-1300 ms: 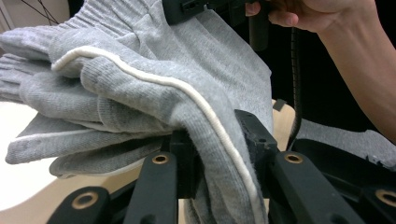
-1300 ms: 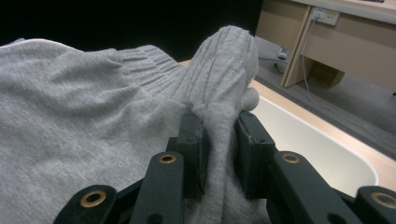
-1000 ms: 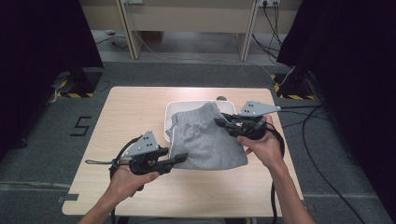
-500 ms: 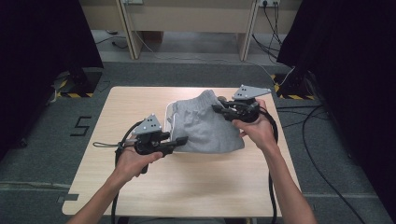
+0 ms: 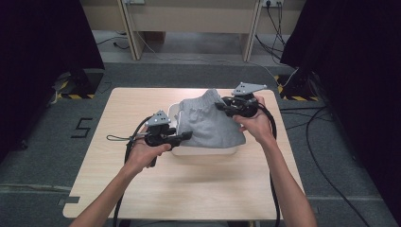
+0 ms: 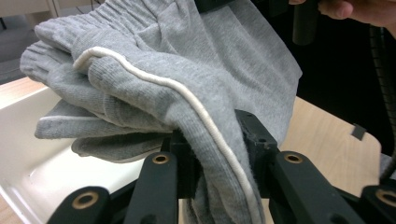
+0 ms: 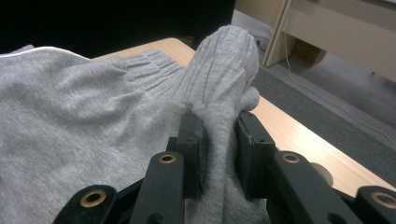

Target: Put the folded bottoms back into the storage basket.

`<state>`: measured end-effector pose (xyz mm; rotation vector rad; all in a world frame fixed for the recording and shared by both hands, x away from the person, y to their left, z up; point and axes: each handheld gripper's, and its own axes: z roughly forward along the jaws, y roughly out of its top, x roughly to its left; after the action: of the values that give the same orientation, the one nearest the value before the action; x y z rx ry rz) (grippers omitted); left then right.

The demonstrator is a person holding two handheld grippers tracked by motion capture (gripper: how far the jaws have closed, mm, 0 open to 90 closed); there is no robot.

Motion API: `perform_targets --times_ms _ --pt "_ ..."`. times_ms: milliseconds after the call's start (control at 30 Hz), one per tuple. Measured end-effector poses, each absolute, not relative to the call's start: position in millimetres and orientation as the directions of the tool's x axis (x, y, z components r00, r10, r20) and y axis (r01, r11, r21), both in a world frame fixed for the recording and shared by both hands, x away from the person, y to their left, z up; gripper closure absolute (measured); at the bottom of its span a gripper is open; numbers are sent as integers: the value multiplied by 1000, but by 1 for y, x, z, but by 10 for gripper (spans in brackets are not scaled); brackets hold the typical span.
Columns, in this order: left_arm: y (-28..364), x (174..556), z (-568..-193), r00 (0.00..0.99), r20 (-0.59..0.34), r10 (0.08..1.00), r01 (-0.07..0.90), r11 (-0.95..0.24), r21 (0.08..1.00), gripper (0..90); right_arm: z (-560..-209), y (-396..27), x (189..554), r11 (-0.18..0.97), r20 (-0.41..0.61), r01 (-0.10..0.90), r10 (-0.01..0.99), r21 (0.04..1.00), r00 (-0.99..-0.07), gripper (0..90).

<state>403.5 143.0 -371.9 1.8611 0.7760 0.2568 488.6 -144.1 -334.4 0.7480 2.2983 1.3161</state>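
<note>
High view first: a grey pair of sweat shorts [image 5: 208, 125] hangs stretched between the two grippers, draped over a white tray [image 5: 203, 150] that sits near the middle of the wooden table [image 5: 142, 189]. The left gripper [image 5: 185, 136] has the near left edge of the garment, low and close to the tray's front left corner. The right gripper [image 5: 222, 107] has the far upper corner, raised a little above the tray's back edge, with the person's right hand [image 5: 253, 124] wrapped around its handle and the left hand [image 5: 144, 153] gripping the other.

Left gripper view now: the black jaws are pinched on a thick fold of the grey fabric [image 6: 187, 93], a white piped seam [image 6: 205, 121] running right down between them. The cloth bulges up and over the jaws, and the white tray [image 6: 28, 158] lies below and to the left, the lower folds of the shorts hanging just above its floor.

Right gripper view: jaws clamped here too, squeezing a ribbed bunch of the elastic waistband [image 7: 224, 60] that stands up between them like a knob. The rest of the grey shorts [image 7: 70, 126] spreads away to the left of the jaws, with the table edge [image 7: 299, 135] passing behind on the right and grey carpet floor [image 7: 336, 102] beyond it.
</note>
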Motion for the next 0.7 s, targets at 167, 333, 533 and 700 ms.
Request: perform_targets --times_ms 167,333,533,700 --pt "141 414 -379 753 -182 633 409 -234 882 699 -342 -142 500 418 -63 266 626 869 -777 738" --pt "140 425 -386 740 -191 644 429 -234 873 699 -348 -139 511 426 -55 287 632 858 -773 738" --pt "138 433 -394 730 -197 654 445 -236 864 699 -357 -138 521 437 -53 304 638 847 -768 737" --pt "136 439 -402 723 -197 662 455 -241 857 699 -363 -138 526 444 -53 313 641 840 -766 737"
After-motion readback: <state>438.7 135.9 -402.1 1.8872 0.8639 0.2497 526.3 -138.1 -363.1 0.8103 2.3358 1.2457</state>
